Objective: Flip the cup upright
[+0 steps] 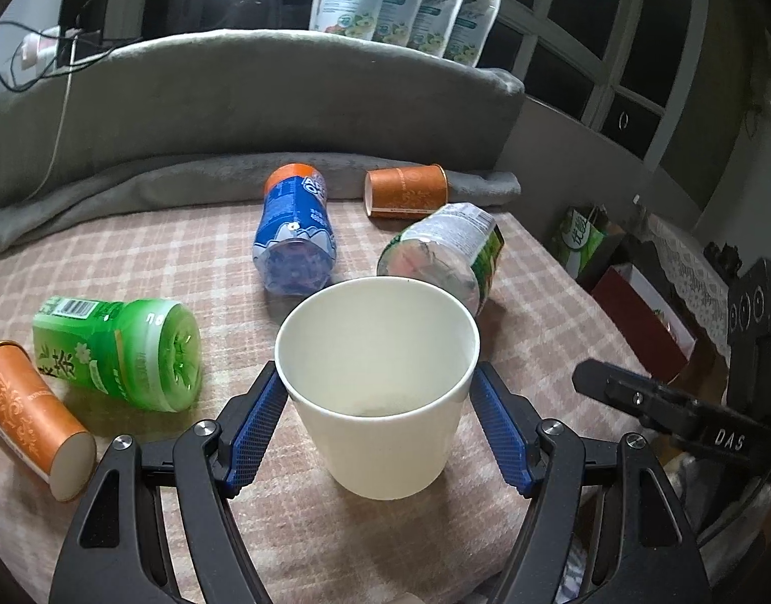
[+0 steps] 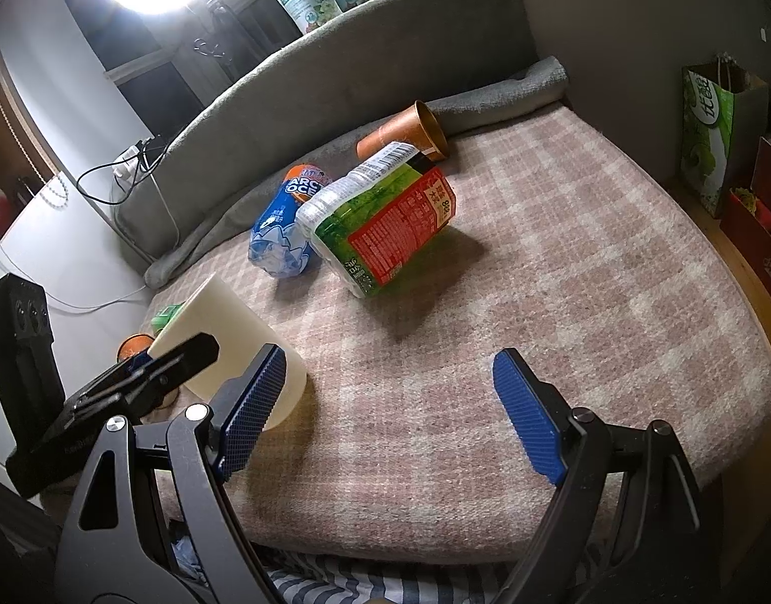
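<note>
A white paper cup stands upright, mouth up, on the checked blanket. My left gripper is around it, its blue pads at the cup's sides just below the rim; whether they press on the cup I cannot tell. In the right wrist view the cup stands at the left with the left gripper on it. My right gripper is open and empty over bare blanket, to the right of the cup.
An orange cup lies on its side at the back, another orange cup at the left. A blue bottle, a green bottle and a green-red labelled bottle lie around. A grey cushion backs the blanket.
</note>
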{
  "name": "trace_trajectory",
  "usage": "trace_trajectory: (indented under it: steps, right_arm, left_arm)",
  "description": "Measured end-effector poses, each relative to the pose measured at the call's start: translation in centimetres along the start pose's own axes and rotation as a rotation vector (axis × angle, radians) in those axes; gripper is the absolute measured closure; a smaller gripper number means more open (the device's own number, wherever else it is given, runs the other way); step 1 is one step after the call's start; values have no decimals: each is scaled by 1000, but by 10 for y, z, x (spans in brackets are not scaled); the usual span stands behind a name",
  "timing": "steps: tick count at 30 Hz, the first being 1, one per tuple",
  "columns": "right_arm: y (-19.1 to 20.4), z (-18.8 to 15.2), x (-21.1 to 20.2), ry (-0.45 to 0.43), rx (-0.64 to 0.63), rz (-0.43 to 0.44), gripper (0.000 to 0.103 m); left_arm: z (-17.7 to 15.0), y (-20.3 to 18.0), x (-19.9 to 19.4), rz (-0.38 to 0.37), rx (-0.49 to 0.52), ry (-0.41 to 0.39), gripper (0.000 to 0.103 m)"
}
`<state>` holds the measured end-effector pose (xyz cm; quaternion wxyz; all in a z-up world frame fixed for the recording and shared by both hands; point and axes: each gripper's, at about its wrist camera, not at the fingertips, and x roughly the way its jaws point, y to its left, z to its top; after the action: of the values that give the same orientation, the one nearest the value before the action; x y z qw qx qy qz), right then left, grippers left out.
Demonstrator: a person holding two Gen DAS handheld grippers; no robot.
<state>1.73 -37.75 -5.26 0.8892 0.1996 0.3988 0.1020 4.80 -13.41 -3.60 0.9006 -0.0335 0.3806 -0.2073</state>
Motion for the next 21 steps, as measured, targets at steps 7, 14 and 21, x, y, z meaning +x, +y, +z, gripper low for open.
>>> trace_trajectory:
  steps: [7,14,21]
  right_arm:
    - [1,0,-2,-5,-5,-2,16]
    - [3,-1,-5,-10,-6,-4,16]
    - [5,-1,-10,-19,-8,-7,16]
  left_arm:
    - [-3,-5,-2,1,19,3,29]
    - [-5,-7,0,-35,0,33,29]
    - [-7,-10,0,-42,-3,37,29]
